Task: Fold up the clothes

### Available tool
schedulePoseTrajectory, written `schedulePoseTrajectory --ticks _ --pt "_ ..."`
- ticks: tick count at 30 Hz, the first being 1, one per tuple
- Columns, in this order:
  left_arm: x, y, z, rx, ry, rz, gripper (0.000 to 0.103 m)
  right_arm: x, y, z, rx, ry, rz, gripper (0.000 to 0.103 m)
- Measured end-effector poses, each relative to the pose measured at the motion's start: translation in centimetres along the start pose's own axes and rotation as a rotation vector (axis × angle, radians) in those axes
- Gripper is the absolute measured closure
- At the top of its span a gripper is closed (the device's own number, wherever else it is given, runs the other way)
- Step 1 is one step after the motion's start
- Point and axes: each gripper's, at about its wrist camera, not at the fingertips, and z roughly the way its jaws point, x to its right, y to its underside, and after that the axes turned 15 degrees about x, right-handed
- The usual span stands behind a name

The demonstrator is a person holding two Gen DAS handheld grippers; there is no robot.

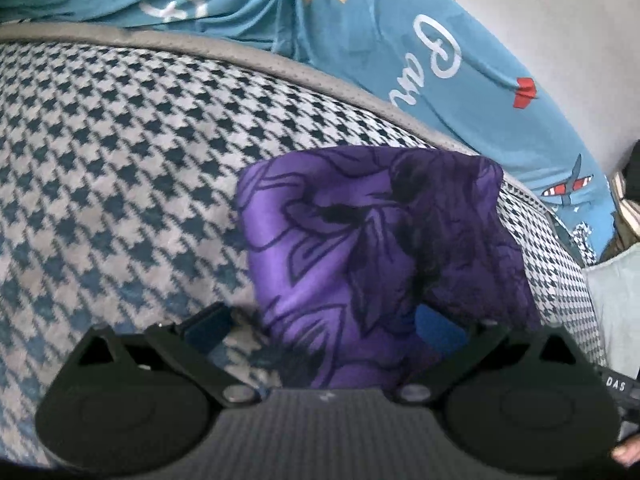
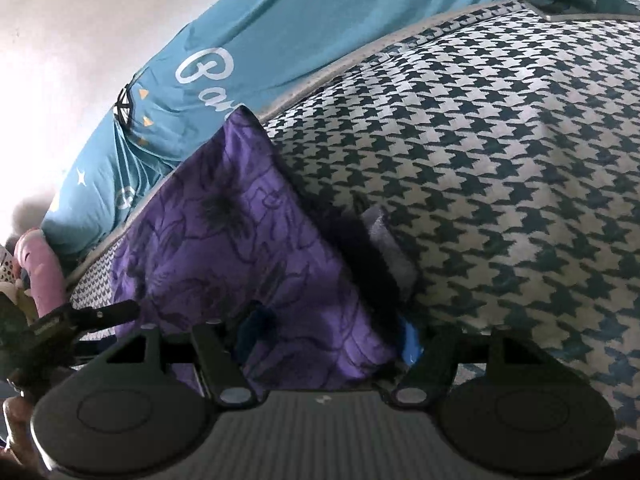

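Surface: we work over a houndstooth blanket (image 1: 120, 152) in dark teal and pale grey, with a grey trim band (image 1: 248, 54) along its far edge.
Background: beyond the trim we see a blue printed sheet (image 1: 360, 52) and a pale wall (image 1: 560, 40).
Containers: we see none.
Writing: white script on the sheet reads "Par" as far as we can make out; "DAS" shows on a dark part at the left view's right edge.
Garment: the purple floral cloth (image 2: 224, 240) lies bunched on the blanket, its far edge near the trim.
Left gripper (image 1: 324, 320): fingers spread wide, cloth draped between them; grip, we cannot tell.
Right gripper (image 2: 324, 336): jaws stand wide, cloth between them; whether the pads press, we cannot tell.
Open room: bare blanket stretches left of the cloth in the left view and right of it in the right view.
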Motion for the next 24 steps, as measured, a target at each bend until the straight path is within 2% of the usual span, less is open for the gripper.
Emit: schedulePoseTrajectory --ticks 4,8,11,15,24 --pt "1.0 0.2 0.8 -0.002 0.027 0.024 0.000 -0.5 0.0 0.6 0.012 -0.007 -0.009 0.038" --pt "2.2 0.5 1.5 0.010 0.028 0.056 0.000 -1.5 0.2 1.1 0.007 -0.035 -0.028 0.058" --pt "2.8 0.8 1.5 0.023 0.021 0.081 0.001 -2.4 0.4 1.3 0.020 -0.034 -0.079 0.063" --pt "3.2 1.0 1.2 0.027 0.018 0.116 0.001 -2.4 0.3 1.6 0.024 -0.009 -0.077 0.063" --pt "2.8 0.9 1.4 0.021 0.008 0.104 0.000 -2.1 0.1 1.5 0.020 -0.006 -0.058 0.058"
